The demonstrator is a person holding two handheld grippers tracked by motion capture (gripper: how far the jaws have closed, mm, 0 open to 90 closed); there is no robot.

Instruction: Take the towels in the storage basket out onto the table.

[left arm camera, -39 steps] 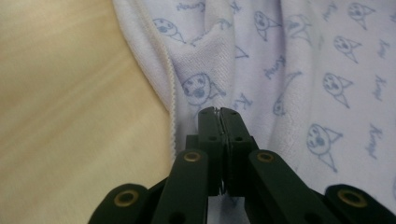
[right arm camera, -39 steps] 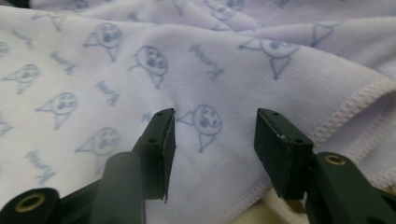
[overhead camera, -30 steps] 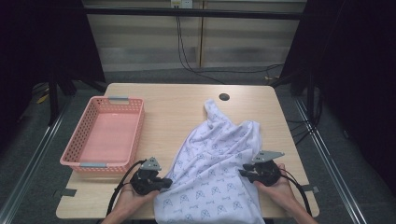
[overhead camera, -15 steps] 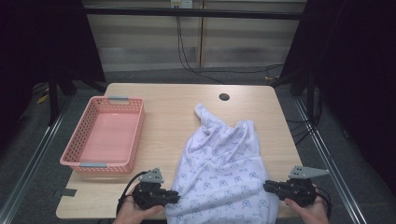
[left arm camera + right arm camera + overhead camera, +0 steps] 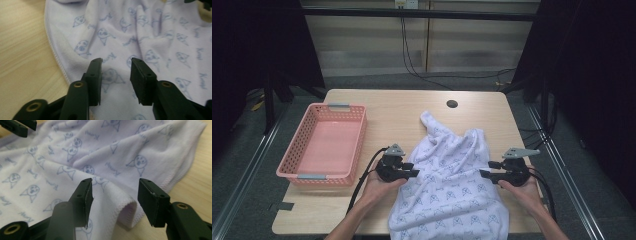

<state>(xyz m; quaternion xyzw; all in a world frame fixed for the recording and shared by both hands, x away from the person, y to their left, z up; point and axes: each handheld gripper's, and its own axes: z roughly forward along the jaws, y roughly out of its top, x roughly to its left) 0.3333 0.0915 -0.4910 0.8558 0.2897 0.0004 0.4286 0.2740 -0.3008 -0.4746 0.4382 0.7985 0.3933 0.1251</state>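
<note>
The printed white cloth point(image 5: 447, 185) lies rumpled across the lower middle of the high view, its near end hanging over the table's point(image 5: 402, 107) front edge and a twisted corner pointing toward the upper centre, with the pink basket point(image 5: 294, 150) well apart at the left. The left gripper point(image 5: 408, 173) sits at the cloth's left border and the right gripper point(image 5: 486, 175) at its right border. Both pairs of jaws have just been opening and now stand released: in the left gripper view flat cloth point(image 5: 140, 35) lies under the gap without being pinched, and in the right gripper view a folded hem point(image 5: 125, 207) rises between the pads, touching neither. The likely trouble is a poor grab: closing the left jaws on flat fabric may catch nothing or only skid over it, while the right may pinch just one layer of the fold. An uneven pull could then drag the overhanging end off the table.
</note>
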